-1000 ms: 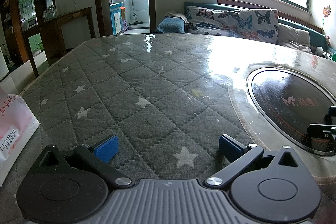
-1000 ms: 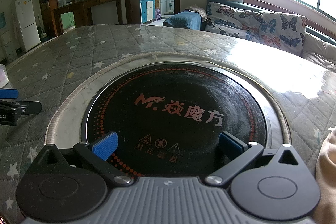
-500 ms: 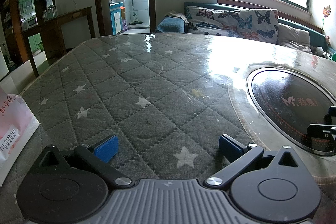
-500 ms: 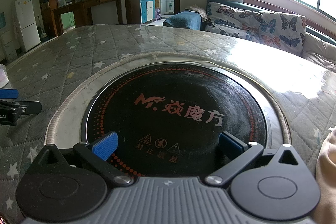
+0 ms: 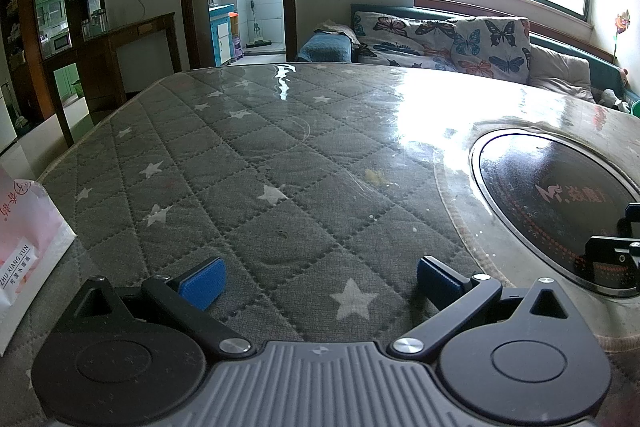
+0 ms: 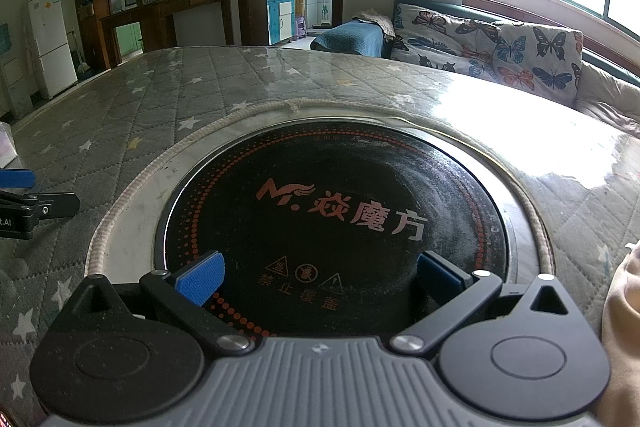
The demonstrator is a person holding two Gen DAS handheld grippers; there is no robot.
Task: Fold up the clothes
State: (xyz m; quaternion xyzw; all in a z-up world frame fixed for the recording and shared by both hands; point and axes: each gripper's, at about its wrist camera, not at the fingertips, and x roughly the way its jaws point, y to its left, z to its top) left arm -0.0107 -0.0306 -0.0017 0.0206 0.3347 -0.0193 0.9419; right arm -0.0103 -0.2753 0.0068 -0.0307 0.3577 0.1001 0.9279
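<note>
We've got both tools resting low over the round table w/ its grey star-print quilted cover under clear plastic. Our left gripper has its blue-padded fingers spread wide w/ nothing between them, only quilt below. Our right gripper is likewise spread wide and empty, sitting over the black round glass induction hob w/ red lettering set into the table. From the right wrist view, the left tool's tip shows far off to its left; from the left view, the right tool's tip pokes in at far right. The only garment we can spot is a beige soft cloth, just a sliver at the right edge of the right wrist view, close beside the right gripper, lying on the table edge; most of it is out of frame, so type and layout can't be told. We'd judge it light, limp and easy to bunch, likely to slide on the slick plastic. Best bet: pinch an outer edge or corner w/ the right gripper, drag it onto the open quilt ahead of the left gripper, then spread it flat before folding.
</note>
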